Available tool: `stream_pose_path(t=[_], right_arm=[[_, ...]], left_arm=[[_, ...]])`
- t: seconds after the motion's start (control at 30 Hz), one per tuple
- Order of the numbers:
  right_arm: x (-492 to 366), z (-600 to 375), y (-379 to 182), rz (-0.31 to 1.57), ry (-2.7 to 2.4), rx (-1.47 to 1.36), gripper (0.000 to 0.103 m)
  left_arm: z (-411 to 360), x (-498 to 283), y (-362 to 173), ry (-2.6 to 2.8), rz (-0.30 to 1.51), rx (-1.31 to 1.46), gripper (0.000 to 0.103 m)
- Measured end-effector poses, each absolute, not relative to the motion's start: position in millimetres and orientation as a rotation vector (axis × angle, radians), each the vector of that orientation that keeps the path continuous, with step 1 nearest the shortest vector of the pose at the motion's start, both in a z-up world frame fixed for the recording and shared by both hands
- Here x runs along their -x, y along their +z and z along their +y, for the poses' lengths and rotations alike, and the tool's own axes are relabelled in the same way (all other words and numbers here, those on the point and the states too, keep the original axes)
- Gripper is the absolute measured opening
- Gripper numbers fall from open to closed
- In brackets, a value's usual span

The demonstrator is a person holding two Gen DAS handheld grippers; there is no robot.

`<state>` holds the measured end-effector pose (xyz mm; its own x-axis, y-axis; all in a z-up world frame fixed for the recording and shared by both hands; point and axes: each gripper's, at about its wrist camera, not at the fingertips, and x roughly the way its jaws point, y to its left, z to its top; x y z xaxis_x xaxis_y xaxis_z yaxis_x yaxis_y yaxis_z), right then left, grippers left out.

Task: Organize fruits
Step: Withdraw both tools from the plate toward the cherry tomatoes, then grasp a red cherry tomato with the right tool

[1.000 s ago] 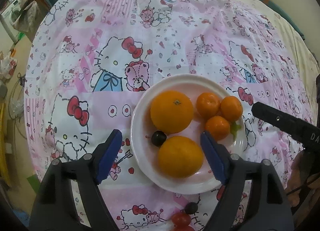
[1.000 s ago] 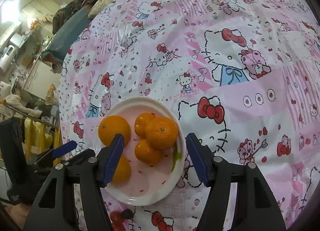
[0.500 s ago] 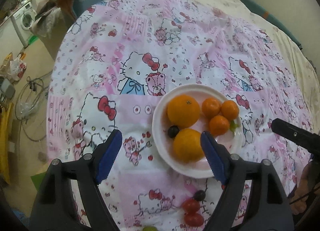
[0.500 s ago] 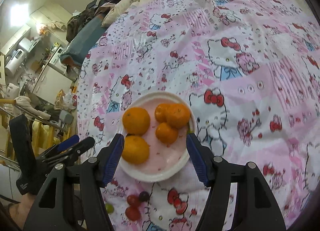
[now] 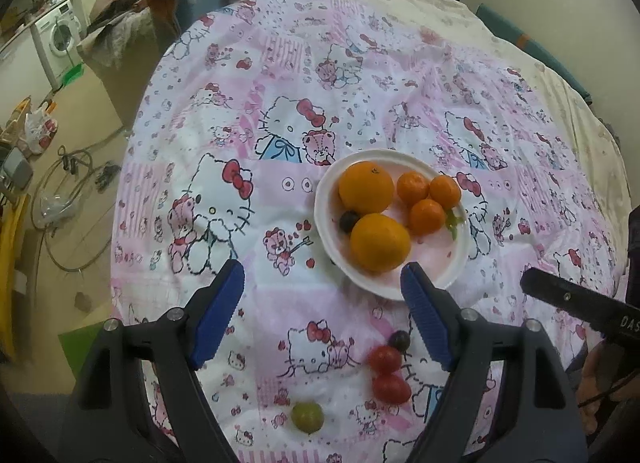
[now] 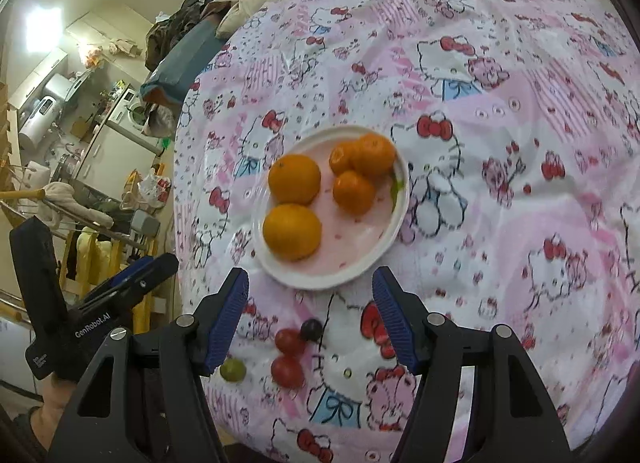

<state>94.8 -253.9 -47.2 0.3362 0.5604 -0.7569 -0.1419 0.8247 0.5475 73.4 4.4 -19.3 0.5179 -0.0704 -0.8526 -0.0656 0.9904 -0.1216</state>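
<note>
Covering the table, a pink cartoon cloth (image 5: pixel 280 75) lies under both wide-spread grippers (image 5: pixel 322 305) (image 6: pixel 310 313).

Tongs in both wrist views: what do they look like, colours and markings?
Both tongs, left and right, have black plastic arms with silver screws and ribbed blue pads. In the right wrist view, the left unit's black body reads "GenRobot.AI" in white.

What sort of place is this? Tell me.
Most likely a lived-in home: a washing machine stands at the back, clothes are piled nearby, and the plate of fruit sits on a cartoon-print cloth.
</note>
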Motion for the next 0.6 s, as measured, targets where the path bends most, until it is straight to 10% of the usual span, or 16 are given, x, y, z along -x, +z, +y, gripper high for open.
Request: stream_pose_path(t=[0.6], right_arm=[[-95.8, -216.9, -107.1, 1.367, 0.545, -0.504, 0.058]], left_arm=[[30.4, -77.9, -36.7, 0.095, 1.074, 0.294, 0.078]])
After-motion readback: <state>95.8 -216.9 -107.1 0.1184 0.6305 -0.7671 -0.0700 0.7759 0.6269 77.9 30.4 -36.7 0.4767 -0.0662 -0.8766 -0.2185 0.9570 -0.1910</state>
